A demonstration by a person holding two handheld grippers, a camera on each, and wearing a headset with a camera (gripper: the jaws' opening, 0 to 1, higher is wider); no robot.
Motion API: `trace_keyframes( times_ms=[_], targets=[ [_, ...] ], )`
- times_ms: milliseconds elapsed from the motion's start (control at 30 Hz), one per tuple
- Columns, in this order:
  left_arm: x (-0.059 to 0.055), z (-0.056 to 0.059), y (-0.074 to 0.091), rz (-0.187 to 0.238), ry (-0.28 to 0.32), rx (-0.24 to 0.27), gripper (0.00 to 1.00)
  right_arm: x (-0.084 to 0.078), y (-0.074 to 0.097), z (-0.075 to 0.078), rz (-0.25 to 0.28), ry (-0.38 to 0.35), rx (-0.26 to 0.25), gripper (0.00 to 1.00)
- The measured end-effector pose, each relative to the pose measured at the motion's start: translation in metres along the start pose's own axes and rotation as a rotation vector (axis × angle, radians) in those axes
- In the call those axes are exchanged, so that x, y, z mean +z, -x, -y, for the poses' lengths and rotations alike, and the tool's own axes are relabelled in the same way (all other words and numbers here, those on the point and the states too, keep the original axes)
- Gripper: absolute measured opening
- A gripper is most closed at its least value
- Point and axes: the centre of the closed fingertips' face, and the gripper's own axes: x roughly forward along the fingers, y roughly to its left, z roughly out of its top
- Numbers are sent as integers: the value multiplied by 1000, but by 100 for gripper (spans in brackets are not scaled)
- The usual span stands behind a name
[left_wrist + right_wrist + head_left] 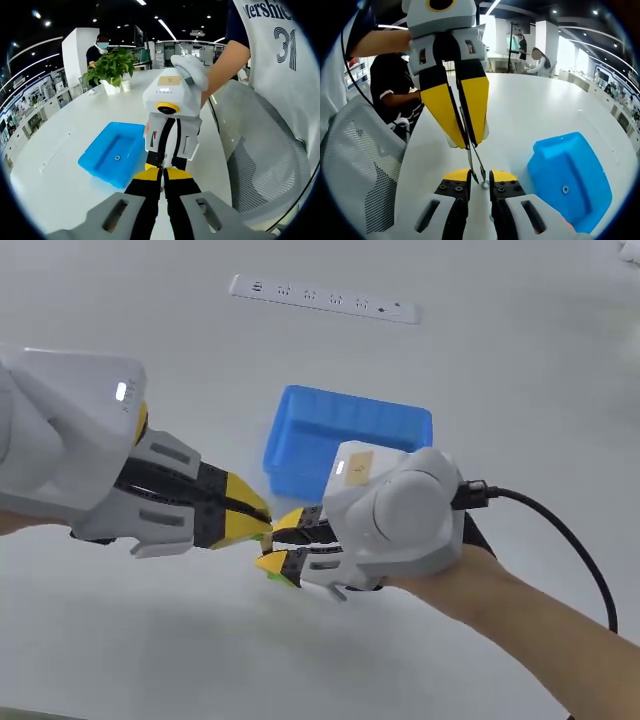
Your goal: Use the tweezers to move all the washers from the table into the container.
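- My left gripper [468, 144] enters the right gripper view from 12 o'clock. Its jaws are pressed together on the tweezers [473, 162], whose arms run down toward 6 o'clock.
- My right gripper [480, 176] has its jaws a narrow gap apart, one on each side of the tweezer tips. I cannot tell whether they touch the arms.
- The washer [485, 185] lies on the table [530, 110] right at the tips, by the inner edge of one right jaw. It is too small to tell whether the tips grip it yet.
- The container [582, 165] sits near, at about 3 o'clock from the washer in that view. A second washer [565, 189] lies on its floor.
- The step in hand, as I judge it, is the pinch.
- To do it well, I should hold the tweezers steep and set the tips across the ring's rim, or put one tip through the hole. Then I should squeeze evenly.
- The right jaws can steady the arms, but they should not nudge the ring.
- I should lift only enough to clear the container's near wall and let go over the floor, not the rim.
- Risk: a thin ring on a smooth top may skid or flip out.
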Motion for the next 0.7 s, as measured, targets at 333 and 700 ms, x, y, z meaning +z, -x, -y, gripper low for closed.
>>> trace_keyframes(
  times_ms=[333,700],
  targets=[
    [5,-2,-1,18,-3,-2,6,0,1,3,0,-6,-13,15],
    [1,-1,-3,4,-1,-16,6,-3,3,2,-3,-14,-14,15]
  ],
)
